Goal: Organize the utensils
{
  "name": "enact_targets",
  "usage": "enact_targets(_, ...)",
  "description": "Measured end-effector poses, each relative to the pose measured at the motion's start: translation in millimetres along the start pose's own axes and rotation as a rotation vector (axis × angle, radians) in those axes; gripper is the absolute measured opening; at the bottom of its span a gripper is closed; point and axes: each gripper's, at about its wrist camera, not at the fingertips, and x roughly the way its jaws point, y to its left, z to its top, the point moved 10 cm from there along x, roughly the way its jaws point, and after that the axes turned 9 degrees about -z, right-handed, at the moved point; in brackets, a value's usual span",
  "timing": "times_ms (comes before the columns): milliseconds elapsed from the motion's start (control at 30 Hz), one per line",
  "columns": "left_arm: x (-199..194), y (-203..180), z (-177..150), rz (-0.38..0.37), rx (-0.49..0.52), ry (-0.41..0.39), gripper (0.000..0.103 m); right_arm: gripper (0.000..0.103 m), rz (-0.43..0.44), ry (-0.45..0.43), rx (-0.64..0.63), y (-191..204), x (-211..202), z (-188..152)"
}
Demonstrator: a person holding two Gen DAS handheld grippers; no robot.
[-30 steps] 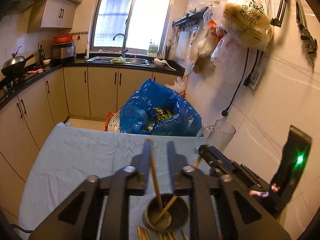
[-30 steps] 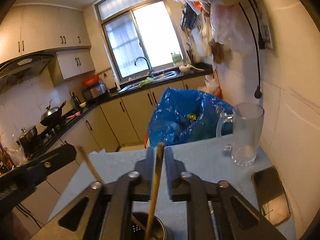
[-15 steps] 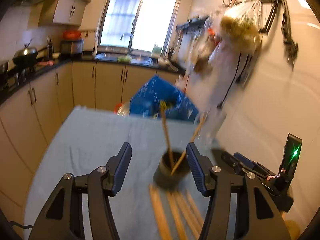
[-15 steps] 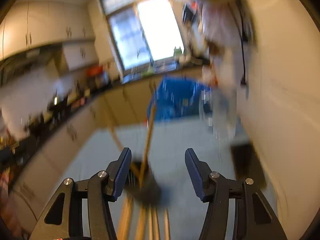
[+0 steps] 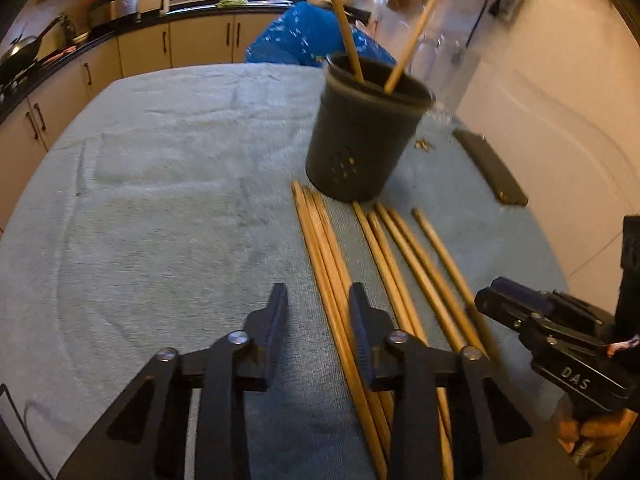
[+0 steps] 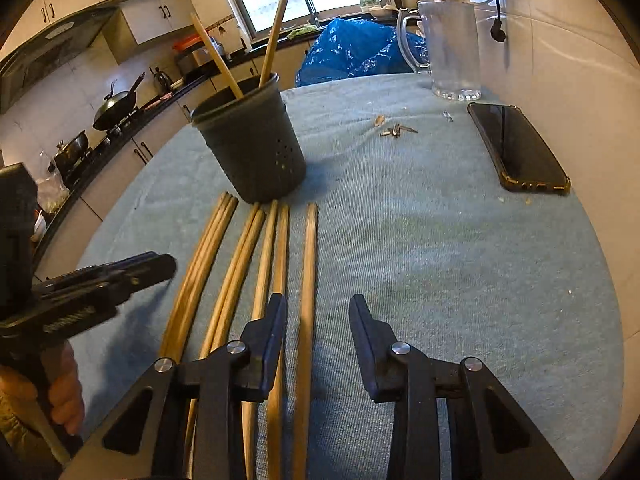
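Both of your grippers are down low over the row of loose chopsticks (image 6: 276,264) lying side by side on the grey-blue cloth (image 6: 420,260), thin ends pointing at the dark holder cup (image 6: 252,144) at the far end. Lined up like that, each stick is easy to straddle from above, which is probably why they're laid out this way.

Your left gripper (image 5: 318,320) has its jaws closing with the leftmost sticks running between them; the pads don't look pressed on yet. Your right gripper (image 6: 318,320) is also narrowing, with the rightmost stick (image 6: 309,280) between its jaws, close to the left finger, not pinched as far as I can see.

Two chopsticks (image 6: 256,40) already stand leaning in the cup. Off to the right sit a phone (image 6: 516,148) and, further back, a glass mug (image 6: 452,48), well clear of the sticks.

Compared with a second ago: back then each gripper was up over the cup, squeezing a stick. Half a second ago the jaws stood spread wide. Now both have dropped to the table for the next pair.
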Motion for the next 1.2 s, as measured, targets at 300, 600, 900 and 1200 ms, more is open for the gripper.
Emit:
enact_targets(300, 9.3, -3.1, 1.3, 0.010, 0.023, 0.021, 0.014, 0.035, -0.032, -0.008, -0.046, 6.9, 6.9, -3.1)
enact_targets(600, 12.4, -6.5, 13.5, 0.056, 0.065, 0.023, 0.004, 0.022, -0.160, -0.011, -0.134, 10.3, 13.8, 0.2)
enact_targets(900, 10.3, 2.1, 10.5, 0.181, 0.113, 0.044, 0.000, 0.013, -0.231, 0.008, -0.134, 0.3, 16.6, 4.3)
enact_targets(1200, 1.8, -6.5, 23.4, 0.053, 0.003, 0.020, 0.000, 0.013, -0.217, 0.009, -0.106, -3.7, 17.9, 7.2)
